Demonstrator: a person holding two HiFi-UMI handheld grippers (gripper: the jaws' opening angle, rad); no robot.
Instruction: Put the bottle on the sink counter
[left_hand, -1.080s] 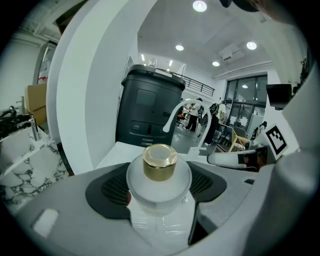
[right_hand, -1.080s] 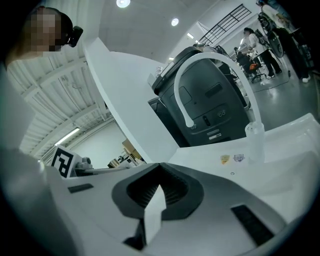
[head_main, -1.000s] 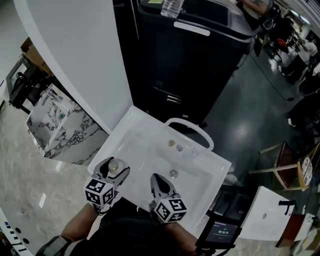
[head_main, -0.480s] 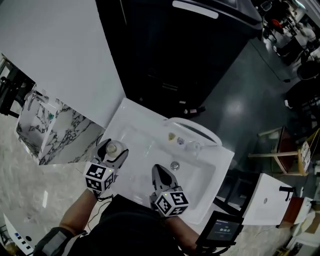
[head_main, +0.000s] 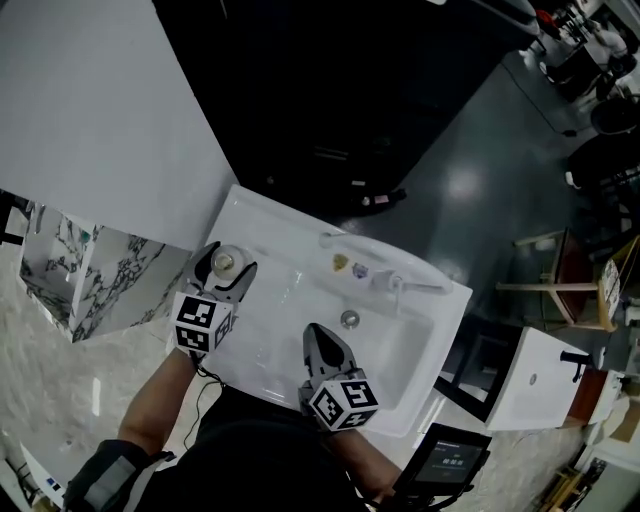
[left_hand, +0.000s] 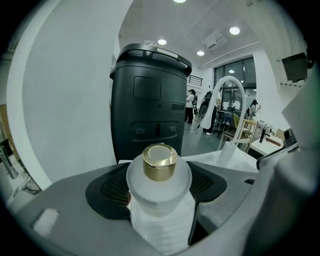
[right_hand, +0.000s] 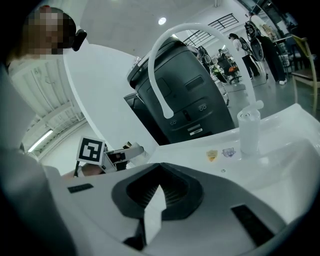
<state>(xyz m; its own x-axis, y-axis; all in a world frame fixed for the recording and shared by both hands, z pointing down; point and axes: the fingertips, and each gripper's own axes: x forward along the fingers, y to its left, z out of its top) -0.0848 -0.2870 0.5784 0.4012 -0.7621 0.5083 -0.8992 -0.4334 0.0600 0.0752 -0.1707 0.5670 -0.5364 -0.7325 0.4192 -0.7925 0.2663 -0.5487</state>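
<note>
Gold-capped bottle (left_hand: 160, 205) clenched in left gripper (head_main: 226, 266) jaws — right gripper (right_hand: 158, 194) jaws closed, empty.

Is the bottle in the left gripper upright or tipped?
Upright. The bottle stands vertical between the left gripper's jaws, its gold cap pointing straight up.

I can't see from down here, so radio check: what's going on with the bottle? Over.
Left gripper shut on the bottle, over the sink counter's left edge. Right gripper shut, empty, over the basin. Nothing blocking; faucet well aside. Over.
</note>
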